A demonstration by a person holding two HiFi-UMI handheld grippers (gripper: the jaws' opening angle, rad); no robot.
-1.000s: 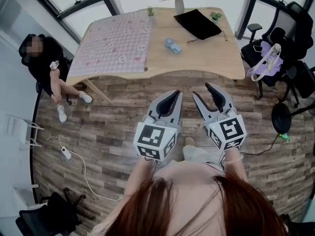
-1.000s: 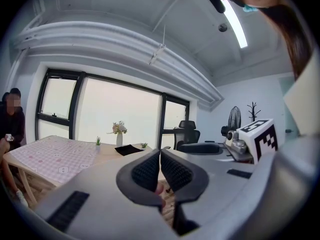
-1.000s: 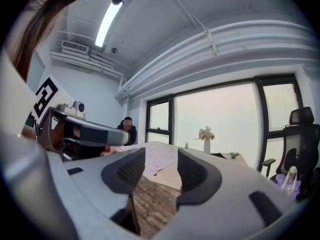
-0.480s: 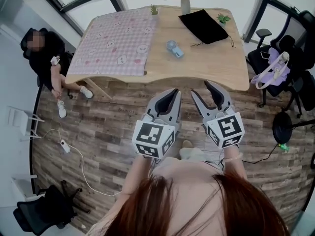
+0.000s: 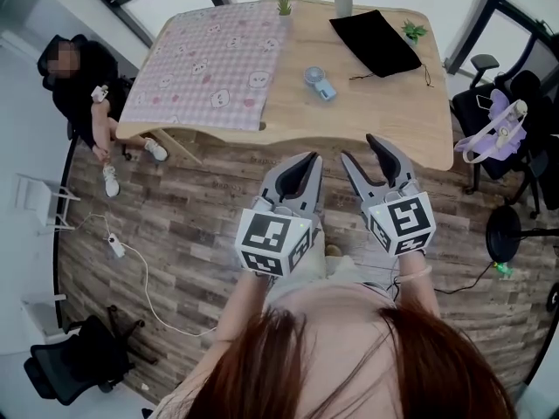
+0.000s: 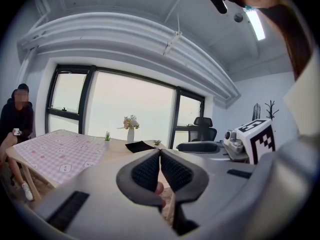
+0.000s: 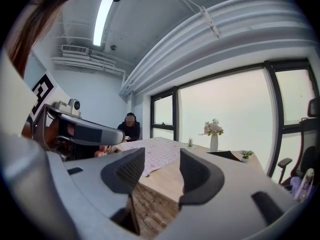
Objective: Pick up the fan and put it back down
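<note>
Place: office / mtg room.
Seating: black swivel office chair w/ armrests (image 6: 202, 128), by the table's far end.
Table: long light-wood table (image 5: 367, 116).
Windows: tall black-framed glass windows (image 6: 130, 104).
Ceiling: white strip light (image 7: 102, 14).
Floor: grey-brown wood-plank floor (image 5: 175, 225).

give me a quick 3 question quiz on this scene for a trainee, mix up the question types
1. True or false: the fan lies on the pink checked cloth.
2. Which gripper's jaws stand apart? A) left gripper B) right gripper C) both
3. Fill in: in the head view, the black pouch lies on the ____ half of the table (left/right).

Key:
1. False. The fan lies on bare wood, just right of the cloth.
2. B. The left gripper's jaws are together with nothing between them.
3. right
</note>
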